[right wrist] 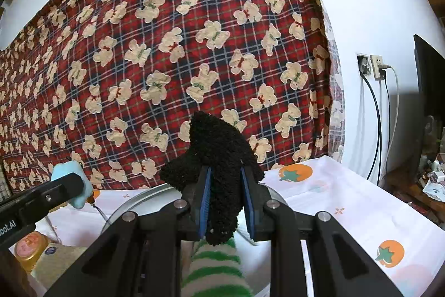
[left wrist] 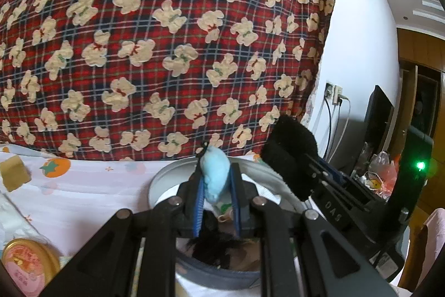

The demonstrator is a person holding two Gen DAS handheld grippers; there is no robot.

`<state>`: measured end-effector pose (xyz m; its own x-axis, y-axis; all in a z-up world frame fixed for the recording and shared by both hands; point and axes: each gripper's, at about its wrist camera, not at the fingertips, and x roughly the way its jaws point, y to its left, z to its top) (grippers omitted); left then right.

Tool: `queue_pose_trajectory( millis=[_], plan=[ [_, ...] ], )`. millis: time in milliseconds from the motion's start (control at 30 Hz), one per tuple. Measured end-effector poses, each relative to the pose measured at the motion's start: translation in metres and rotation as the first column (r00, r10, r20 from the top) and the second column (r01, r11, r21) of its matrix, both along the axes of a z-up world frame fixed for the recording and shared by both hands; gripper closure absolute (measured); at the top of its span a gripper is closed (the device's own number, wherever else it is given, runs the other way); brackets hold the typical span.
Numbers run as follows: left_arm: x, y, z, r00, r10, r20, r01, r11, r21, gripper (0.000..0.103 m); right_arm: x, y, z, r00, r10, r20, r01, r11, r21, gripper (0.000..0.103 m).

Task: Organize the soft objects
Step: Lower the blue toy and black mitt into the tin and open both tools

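Observation:
My left gripper (left wrist: 217, 196) is shut on a small light-blue plush toy (left wrist: 215, 174), held above a round grey bin (left wrist: 158, 180). Dark and pale soft things lie inside the bin. My right gripper (right wrist: 225, 202) is shut on a black fuzzy sock (right wrist: 219, 155), held over the same bin (right wrist: 133, 202). A green-and-white striped fuzzy sock (right wrist: 214, 269) hangs below the black one. The right gripper with the black sock (left wrist: 289, 157) shows at the right of the left wrist view. The left gripper with the blue toy (right wrist: 69, 183) shows at the left of the right wrist view.
A red plaid bear-print cloth (left wrist: 167, 46) hangs behind. The white tablecloth (right wrist: 347, 199) has orange fruit prints. A gold-lidded jar (left wrist: 27, 263) and a tan sponge (left wrist: 14, 173) sit at left. Wall sockets with cables (right wrist: 375, 68) and a dark monitor (right wrist: 428, 91) are at right.

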<state>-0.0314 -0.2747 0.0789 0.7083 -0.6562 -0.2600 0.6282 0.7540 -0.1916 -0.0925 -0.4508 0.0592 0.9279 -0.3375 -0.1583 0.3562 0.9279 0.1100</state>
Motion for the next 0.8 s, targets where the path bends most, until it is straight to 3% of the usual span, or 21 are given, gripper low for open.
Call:
queue_pose_trajectory(
  millis=[300,800],
  plan=[
    [0.010,-0.023,-0.001,1.000,-0.015,-0.008,0.015,1.000,0.003,0.088,0.009,-0.011,0.000,1.000,-0.007,-0.020,0.006,1.000,-0.027,0.080],
    [0.052,-0.069,-0.022,0.992,0.080,-0.097,-0.066,0.988,0.140,0.089,0.044,-0.041,-0.016,0.987,-0.014,-0.162,0.012,1.000,-0.012,0.080]
  ],
)
